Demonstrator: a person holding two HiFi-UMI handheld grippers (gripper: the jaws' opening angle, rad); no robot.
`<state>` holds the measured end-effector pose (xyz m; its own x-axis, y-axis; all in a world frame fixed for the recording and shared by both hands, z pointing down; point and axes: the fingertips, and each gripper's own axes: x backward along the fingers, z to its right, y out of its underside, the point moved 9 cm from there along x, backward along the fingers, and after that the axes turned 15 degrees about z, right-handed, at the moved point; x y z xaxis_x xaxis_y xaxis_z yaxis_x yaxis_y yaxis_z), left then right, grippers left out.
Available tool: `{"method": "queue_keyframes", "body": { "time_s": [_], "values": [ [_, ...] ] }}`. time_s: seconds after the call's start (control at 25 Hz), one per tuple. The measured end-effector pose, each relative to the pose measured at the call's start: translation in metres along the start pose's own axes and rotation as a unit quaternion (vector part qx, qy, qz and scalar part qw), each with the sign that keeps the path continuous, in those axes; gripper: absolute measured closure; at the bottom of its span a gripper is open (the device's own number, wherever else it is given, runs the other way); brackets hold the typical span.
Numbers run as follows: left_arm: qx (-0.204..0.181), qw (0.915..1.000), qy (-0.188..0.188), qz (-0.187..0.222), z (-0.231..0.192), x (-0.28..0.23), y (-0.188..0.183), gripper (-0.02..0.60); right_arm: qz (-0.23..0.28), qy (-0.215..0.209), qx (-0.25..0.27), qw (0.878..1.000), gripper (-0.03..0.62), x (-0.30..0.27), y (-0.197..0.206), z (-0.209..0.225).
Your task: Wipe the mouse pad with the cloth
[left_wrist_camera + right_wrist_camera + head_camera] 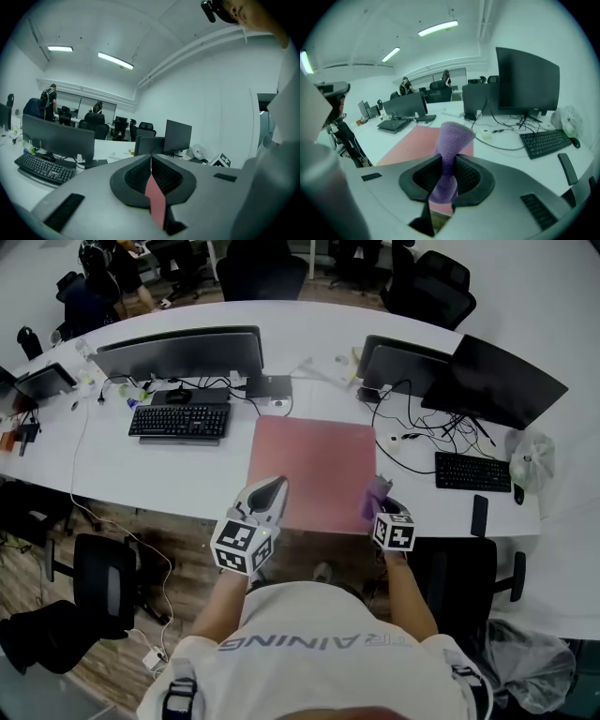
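Cloth (452, 136) sat clamped in right gripper (449, 168), left gripper (151, 164) closed empty; we judged wiping pending: press it onto mouse pad (314, 465).

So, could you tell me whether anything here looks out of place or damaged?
Nothing stands out: the mouse pad lies flat and unmarked on the desk, the cloth is pinched in the right gripper, and nothing looks spilled.

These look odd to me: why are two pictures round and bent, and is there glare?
Left gripper view and right gripper view: fisheye circles, black corners, ceiling lights bright but not flaring. Head view: desk edge bows, light even, no glare.
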<state>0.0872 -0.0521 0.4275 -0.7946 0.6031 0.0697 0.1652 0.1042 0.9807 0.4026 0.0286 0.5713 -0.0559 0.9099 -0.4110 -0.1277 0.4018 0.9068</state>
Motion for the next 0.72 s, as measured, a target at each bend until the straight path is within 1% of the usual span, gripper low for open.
{"method": "queue_keyframes", "body": {
  "time_s": [0.08,0.16,0.28,0.4,0.48,0.56,0.72],
  "values": [
    [-0.007,0.9999,-0.003,0.011,-0.013,0.007,-0.014,0.549,0.045,-0.015,0.003,0.999,0.502,0.006,-0.035,-0.022],
    [-0.011,0.9997,-0.01,0.02,-0.027,0.014,-0.026,0.549,0.091,-0.033,0.009,0.995,0.502,0.013,-0.071,-0.044],
    [-0.013,0.9991,-0.018,0.035,-0.047,0.025,-0.044,0.549,0.157,-0.059,0.027,0.985,0.502,0.024,-0.121,-0.08],
    [-0.02,0.9984,-0.021,0.048,-0.062,0.035,-0.058,0.549,0.207,-0.083,0.045,0.974,0.502,0.038,-0.157,-0.113],
    [-0.023,0.998,-0.022,0.055,-0.07,0.04,-0.064,0.549,0.23,-0.095,0.053,0.967,0.502,0.044,-0.172,-0.128],
    [-0.024,0.9977,-0.022,0.059,-0.076,0.044,-0.068,0.549,0.247,-0.098,0.06,0.962,0.502,0.048,-0.181,-0.139],
    [-0.024,0.9978,-0.021,0.057,-0.088,0.051,-0.07,0.549,0.267,-0.094,0.064,0.957,0.503,0.049,-0.185,-0.154]
  ]
}}
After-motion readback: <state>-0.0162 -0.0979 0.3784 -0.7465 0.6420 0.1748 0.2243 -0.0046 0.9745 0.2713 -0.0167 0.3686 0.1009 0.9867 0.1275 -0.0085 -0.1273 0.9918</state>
